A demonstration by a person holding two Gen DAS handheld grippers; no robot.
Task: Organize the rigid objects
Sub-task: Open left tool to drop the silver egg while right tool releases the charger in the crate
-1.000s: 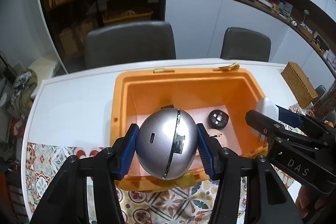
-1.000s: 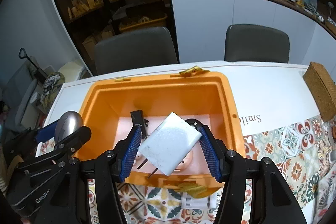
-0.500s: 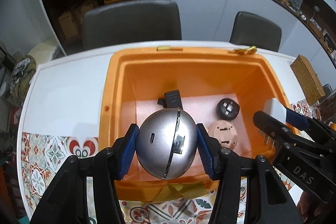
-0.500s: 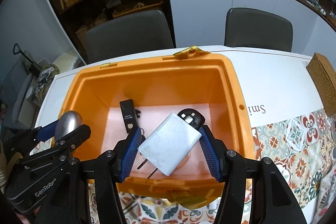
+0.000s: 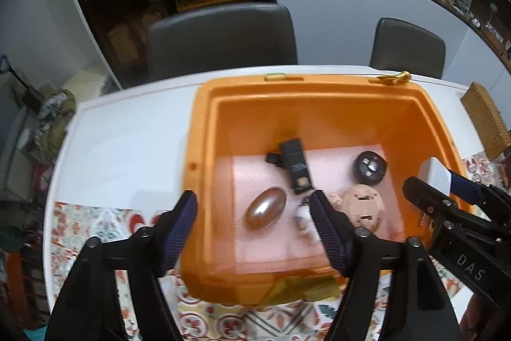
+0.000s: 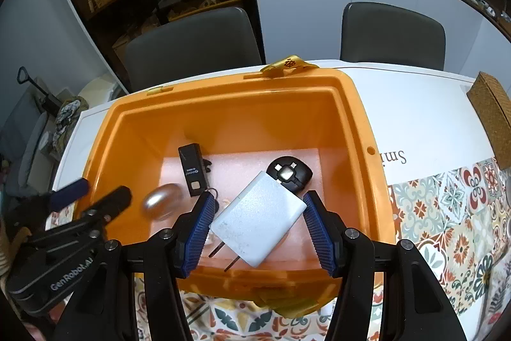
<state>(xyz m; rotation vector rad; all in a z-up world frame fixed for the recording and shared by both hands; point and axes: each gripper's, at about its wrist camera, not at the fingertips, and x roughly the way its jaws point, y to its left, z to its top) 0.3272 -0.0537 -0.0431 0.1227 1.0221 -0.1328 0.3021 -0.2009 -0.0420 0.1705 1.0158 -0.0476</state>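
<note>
An open orange bin (image 5: 204, 149) (image 6: 361, 130) stands on the table. My left gripper (image 5: 252, 222) hangs over its near left rim with its jaws opening and nothing between them. Below it a silver egg-shaped device (image 5: 265, 208) (image 6: 161, 202) shows blurred over the bin's floor. My right gripper (image 6: 255, 221) is shut on a white wall charger (image 6: 258, 221) above the bin's near edge, its two prongs pointing toward me. On the pink foam floor lie a black stick device (image 5: 295, 166) (image 6: 192, 170), a round black adapter (image 5: 370, 166) (image 6: 289, 173) and a beige adapter (image 5: 362, 206).
The bin sits on a white table (image 5: 127, 143) with a patterned tile cloth (image 6: 447, 213) along the near edge. A cork box (image 6: 493, 123) stands at the right. Two grey chairs (image 6: 191, 47) are behind the table, with dark shelves beyond.
My left gripper has opened and let go of the silver egg-shaped device, which has dropped into the bin. My right gripper still holds the white charger and has come a little lower over the bin.
</note>
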